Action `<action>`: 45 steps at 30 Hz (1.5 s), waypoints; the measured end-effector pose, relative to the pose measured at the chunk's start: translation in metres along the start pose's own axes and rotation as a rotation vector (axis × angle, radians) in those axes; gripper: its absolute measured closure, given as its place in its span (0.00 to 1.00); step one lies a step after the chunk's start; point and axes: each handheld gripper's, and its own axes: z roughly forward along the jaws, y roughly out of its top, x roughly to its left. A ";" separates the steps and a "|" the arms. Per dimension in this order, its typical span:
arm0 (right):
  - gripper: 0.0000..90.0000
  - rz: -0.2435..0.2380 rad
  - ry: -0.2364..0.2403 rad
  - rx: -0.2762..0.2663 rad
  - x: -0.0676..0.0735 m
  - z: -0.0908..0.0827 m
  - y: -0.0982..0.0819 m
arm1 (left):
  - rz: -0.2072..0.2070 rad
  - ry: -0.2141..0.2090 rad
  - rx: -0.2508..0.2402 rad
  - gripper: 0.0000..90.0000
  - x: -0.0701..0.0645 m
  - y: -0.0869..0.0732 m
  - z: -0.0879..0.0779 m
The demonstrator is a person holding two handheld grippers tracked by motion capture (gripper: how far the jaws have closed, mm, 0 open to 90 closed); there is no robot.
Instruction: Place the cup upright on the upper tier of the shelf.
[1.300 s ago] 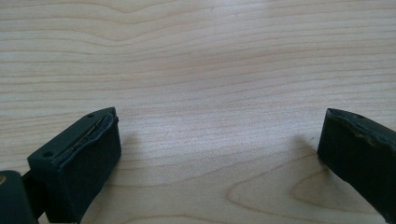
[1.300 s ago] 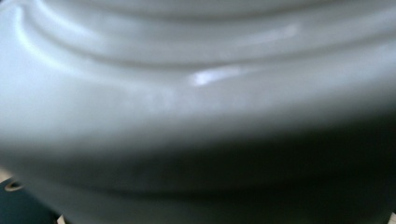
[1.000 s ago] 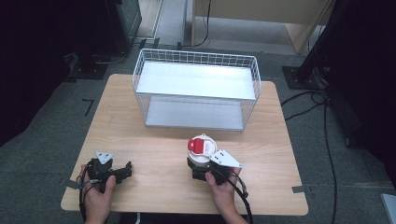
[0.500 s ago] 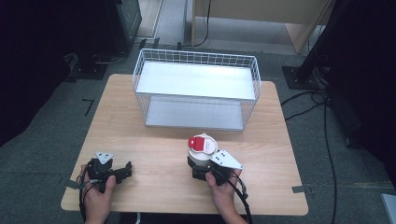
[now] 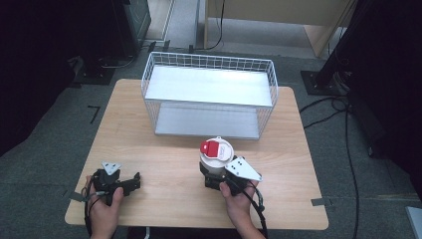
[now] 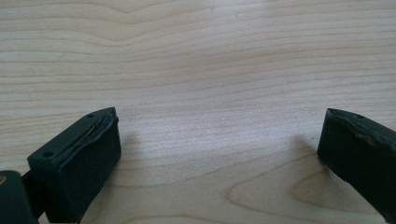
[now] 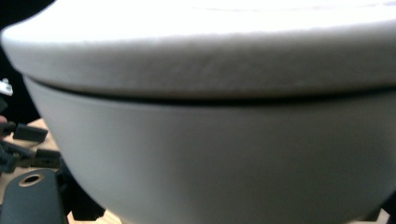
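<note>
A white round container [image 5: 217, 158] with a white lid and a red tab on top stands on the wooden table [image 5: 164, 149], right of the middle and near the front. My right gripper [image 5: 214, 178] is at its near side, jaws closed against its lower body. In the right gripper view the container's wall [image 7: 210, 154] is pressed up close, and one black finger [image 7: 31, 198] shows at the bottom left. My left gripper [image 5: 133, 182] rests at the front left of the table, open. Bare wood lies between its jaws [image 6: 219, 144].
A white wire basket [image 5: 209, 59] with an upper and a lower shelf stands at the back middle of the table. Beyond the table are dark equipment stands and cables on the floor. Bare table runs between the two grippers.
</note>
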 end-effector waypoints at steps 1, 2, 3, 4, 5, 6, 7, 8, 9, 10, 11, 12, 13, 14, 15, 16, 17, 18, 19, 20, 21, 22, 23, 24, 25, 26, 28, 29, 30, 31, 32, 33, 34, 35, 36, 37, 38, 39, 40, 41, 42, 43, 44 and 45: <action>0.13 -0.005 -0.003 -0.010 0.001 -0.001 0.004 | 0.001 0.000 0.000 0.00 0.000 0.000 0.000; 0.13 -0.005 -0.003 -0.010 0.001 -0.001 0.004 | 0.001 0.000 0.000 0.00 0.000 0.000 0.000; 0.13 -0.014 -0.011 -0.028 0.001 -0.001 0.010 | 0.001 0.000 0.000 0.00 0.000 0.000 0.000; 0.13 -0.014 -0.011 -0.028 0.001 -0.001 0.010 | 0.002 0.001 0.001 0.00 0.000 0.000 0.000; 0.13 -0.013 -0.014 -0.045 0.001 0.000 0.015 | 0.002 0.001 0.000 0.00 0.000 0.000 0.000; 0.13 -0.013 -0.014 -0.045 0.001 0.000 0.015 | 0.002 0.001 0.000 0.00 0.000 0.000 0.000; 0.13 -0.012 -0.019 -0.051 0.001 0.000 0.019 | 0.002 0.001 0.001 0.00 0.000 0.000 0.000; 0.13 -0.014 -0.023 -0.065 0.000 0.000 0.023 | 0.002 0.000 0.001 0.00 0.000 0.000 0.000; 0.13 -0.011 -0.040 -0.082 0.000 0.000 0.030 | 0.002 0.000 0.001 0.00 0.000 0.000 0.000; 0.13 -0.011 -0.040 -0.082 0.000 0.000 0.030 | 0.002 0.000 0.001 0.00 0.000 0.000 0.000; 0.13 -0.012 -0.048 -0.097 -0.001 0.000 0.036 | 0.002 0.000 0.000 0.00 0.000 0.000 0.000; 0.13 -0.012 -0.048 -0.097 -0.001 0.000 0.036 | 0.002 0.000 0.000 0.00 0.000 0.000 0.000; 0.13 -0.010 -0.052 -0.118 -0.003 -0.001 0.044 | 0.002 0.000 0.000 0.00 0.000 0.000 0.000; 0.13 -0.010 -0.052 -0.118 -0.003 -0.001 0.044 | 0.002 0.001 0.000 0.00 0.000 0.000 0.000; 0.13 -0.007 -0.057 -0.124 -0.003 -0.001 0.046 | 0.001 0.000 0.000 0.00 0.000 0.000 0.000; 0.13 -0.010 -0.059 -0.131 -0.004 -0.002 0.050 | 0.001 0.000 0.001 0.00 0.000 0.000 0.000; 0.13 -0.018 -0.066 -0.141 -0.006 -0.003 0.053 | 0.002 0.000 0.002 0.00 0.000 0.000 0.000; 0.13 -0.022 -0.067 -0.150 -0.007 -0.003 0.056 | 0.002 0.000 0.002 0.00 0.000 0.000 0.000; 0.13 -0.018 -0.076 -0.154 -0.007 -0.004 0.061 | 0.002 0.000 0.002 0.00 0.000 0.000 0.000; 0.13 -0.018 -0.076 -0.154 -0.007 -0.004 0.061 | 0.001 0.000 0.002 0.00 0.000 0.000 0.000; 0.13 -0.019 -0.080 -0.159 -0.008 -0.004 0.064 | 0.002 0.000 0.002 0.00 0.000 0.000 0.000; 0.13 -0.018 -0.085 -0.169 -0.009 -0.004 0.067 | 0.002 0.000 0.002 0.00 0.000 0.000 0.000; 0.13 -0.018 -0.090 -0.179 -0.011 -0.004 0.072 | 0.001 0.000 0.002 0.00 0.000 0.000 0.000; 0.13 -0.018 -0.090 -0.179 -0.011 -0.004 0.072 | 0.001 0.000 0.002 0.00 0.000 0.000 0.000; 0.13 -0.018 -0.100 -0.187 -0.012 -0.005 0.075 | 0.004 0.000 0.003 0.00 0.000 0.000 0.000; 0.13 -0.025 -0.112 -0.192 -0.013 -0.004 0.080 | 0.004 0.000 0.003 0.00 0.000 0.000 0.000; 0.13 -0.032 -0.114 -0.198 -0.013 -0.004 0.085 | 0.003 0.000 0.003 0.00 0.000 0.000 0.000; 0.13 -0.038 -0.117 -0.200 -0.013 -0.003 0.088 | 0.003 0.000 0.003 0.00 0.000 0.000 0.000; 0.13 -0.043 -0.119 -0.201 -0.013 -0.003 0.090 | 0.003 0.000 0.003 0.00 0.000 0.000 0.000; 0.13 -0.055 -0.123 -0.205 -0.013 -0.003 0.093 | 0.003 0.000 0.003 0.00 0.000 0.000 0.000; 0.13 -0.055 -0.123 -0.205 -0.013 -0.003 0.093 | 0.003 0.000 0.003 0.00 0.000 0.000 0.000; 0.13 -0.057 -0.124 -0.209 -0.013 -0.002 0.096 | 0.003 0.000 0.003 0.00 0.000 0.000 0.000; 0.13 -0.065 -0.127 -0.216 -0.014 -0.001 0.102 | 0.003 0.000 0.003 0.00 0.000 0.000 0.000; 0.13 -0.068 -0.129 -0.218 -0.014 0.000 0.104 | 0.003 0.000 0.003 0.00 0.000 0.000 0.000; 0.13 -0.068 -0.129 -0.218 -0.014 0.000 0.104 | 0.003 0.000 0.003 0.00 0.000 0.000 0.000; 0.13 -0.068 -0.136 -0.223 -0.014 0.001 0.110 | 0.003 0.000 0.003 0.00 0.000 0.000 0.000; 0.13 -0.068 -0.136 -0.223 -0.014 0.001 0.110 | 0.003 0.000 0.003 0.00 0.000 0.000 0.000; 0.13 -0.066 -0.140 -0.229 -0.016 0.003 0.117 | 0.003 0.000 0.003 0.00 0.000 0.000 0.000; 0.13 -0.066 -0.140 -0.229 -0.016 0.003 0.117 | 0.003 0.000 0.003 0.00 0.000 0.000 0.000; 0.13 -0.067 -0.142 -0.233 -0.016 0.004 0.119 | 0.006 0.000 0.006 0.00 0.001 0.000 0.000; 0.13 -0.069 -0.145 -0.232 -0.016 0.005 0.122 | 0.006 0.000 0.004 0.00 0.000 0.000 0.000; 0.13 -0.082 -0.152 -0.236 -0.017 0.008 0.128 | 0.003 0.000 0.002 0.00 0.000 0.000 0.000; 0.13 -0.082 -0.152 -0.236 -0.017 0.008 0.128 | 0.003 0.000 0.002 0.00 0.000 0.000 0.000; 0.13 -0.088 -0.156 -0.238 -0.017 0.009 0.131 | 0.001 0.000 0.002 0.00 0.000 0.000 0.000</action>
